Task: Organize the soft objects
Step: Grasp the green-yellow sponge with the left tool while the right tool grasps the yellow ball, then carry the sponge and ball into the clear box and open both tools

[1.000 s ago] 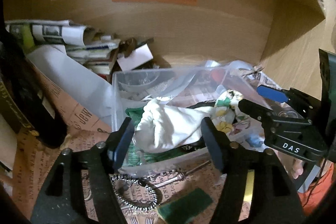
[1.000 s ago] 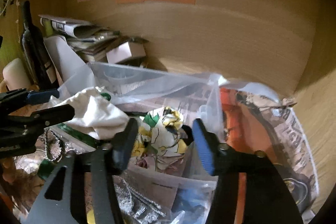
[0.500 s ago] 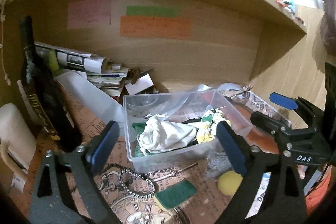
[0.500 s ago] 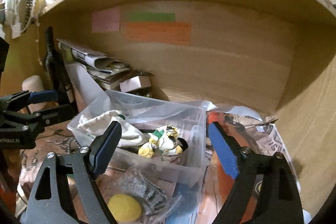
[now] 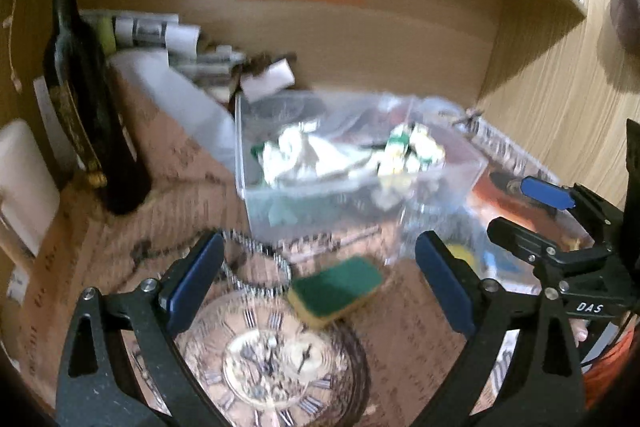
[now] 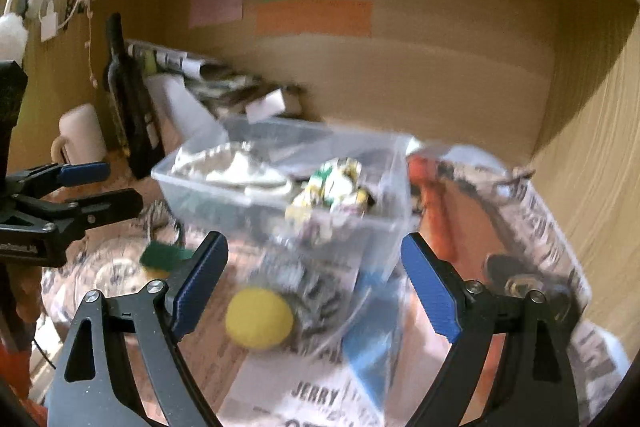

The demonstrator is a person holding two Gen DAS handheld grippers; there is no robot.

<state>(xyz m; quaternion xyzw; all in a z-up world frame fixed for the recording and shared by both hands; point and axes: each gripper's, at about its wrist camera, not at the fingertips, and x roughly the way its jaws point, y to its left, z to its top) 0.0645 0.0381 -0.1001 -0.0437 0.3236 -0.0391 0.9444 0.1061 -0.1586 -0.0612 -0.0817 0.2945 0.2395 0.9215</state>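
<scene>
Paper-covered shelf [image 5: 188, 187]: bin [image 5: 360, 195], sponge [image 5: 336, 287], bottle [image 5: 80, 99]

Open approach over the sponge [image 5: 335, 286]; bottle [image 5: 82, 99] flanks left, clear bin [image 5: 352, 163] blocks ahead.

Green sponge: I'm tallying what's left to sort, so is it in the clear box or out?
Out. The green sponge lies on the table in front of the clear box, which holds only cloths.

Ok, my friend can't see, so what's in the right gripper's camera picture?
The right gripper is open and empty above a yellow foam ball on the cluttered shelf. Behind the ball, a clear plastic box holds a white cloth and a flowery cloth. The left gripper, also open, shows at the left edge.
</scene>
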